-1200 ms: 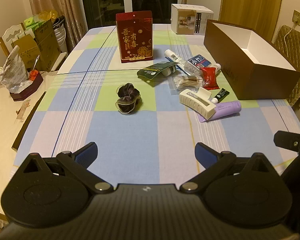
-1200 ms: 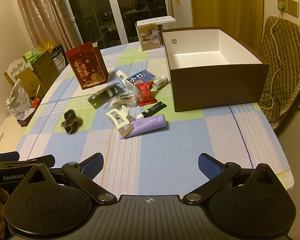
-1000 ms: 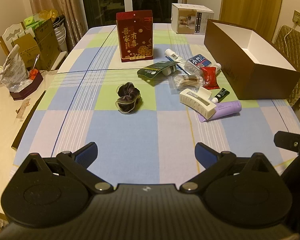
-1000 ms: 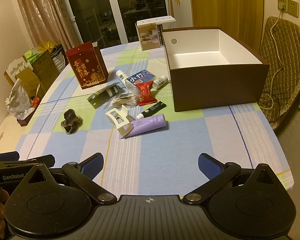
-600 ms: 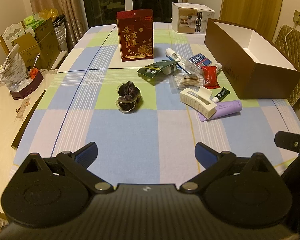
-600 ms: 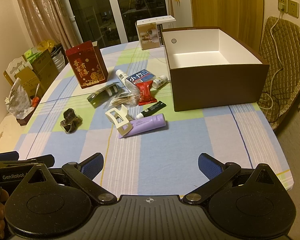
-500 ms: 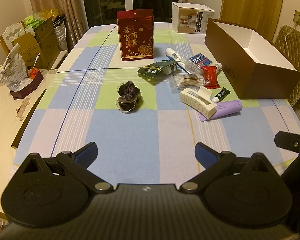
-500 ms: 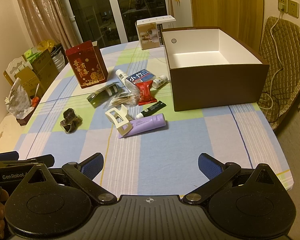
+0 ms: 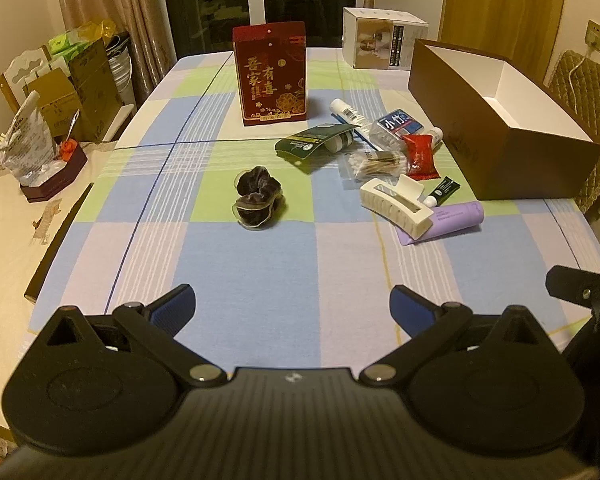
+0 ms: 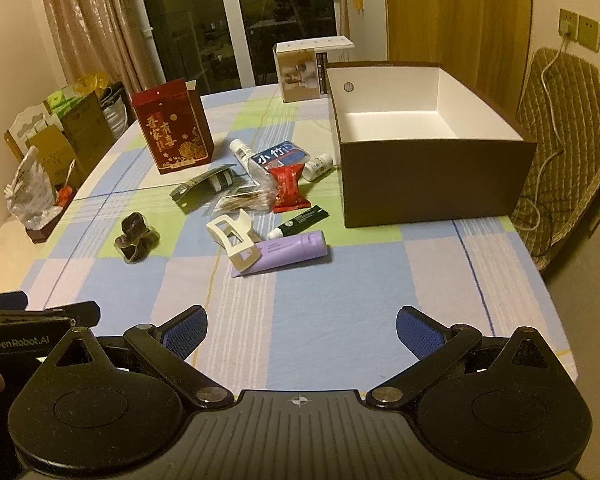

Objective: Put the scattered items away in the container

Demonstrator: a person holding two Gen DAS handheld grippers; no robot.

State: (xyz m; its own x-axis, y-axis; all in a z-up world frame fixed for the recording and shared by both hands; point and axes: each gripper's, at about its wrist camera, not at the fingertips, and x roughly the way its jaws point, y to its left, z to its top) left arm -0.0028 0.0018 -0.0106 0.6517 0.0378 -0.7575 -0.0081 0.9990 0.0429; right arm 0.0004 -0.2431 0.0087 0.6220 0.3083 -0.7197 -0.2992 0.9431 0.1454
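A brown open box [image 10: 428, 176] [image 9: 496, 136] with a white inside stands at the table's right. Left of it lie scattered items: a purple tube [image 10: 290, 250] [image 9: 452, 220], a white hair claw [image 10: 234, 238] [image 9: 396, 204], a small black tube [image 10: 302, 220], a red sachet [image 10: 288, 188] [image 9: 420, 156], a bag of cotton swabs [image 10: 244, 202], a blue-labelled pack [image 10: 278, 160], a dark green pouch [image 9: 314, 144] and a dark scrunchie [image 9: 256, 200] [image 10: 136, 238]. My left gripper [image 9: 292, 308] and right gripper [image 10: 300, 330] both hover open over the near table edge, holding nothing.
A red gift box [image 9: 270, 80] [image 10: 172, 136] and a white carton [image 9: 382, 44] stand at the far side. A padded chair [image 10: 564, 152] sits behind the brown box. Bags and boxes [image 9: 60, 92] crowd the left side by a curtain.
Both views have shifted very slightly; the grippers stay open and nothing on the table has moved.
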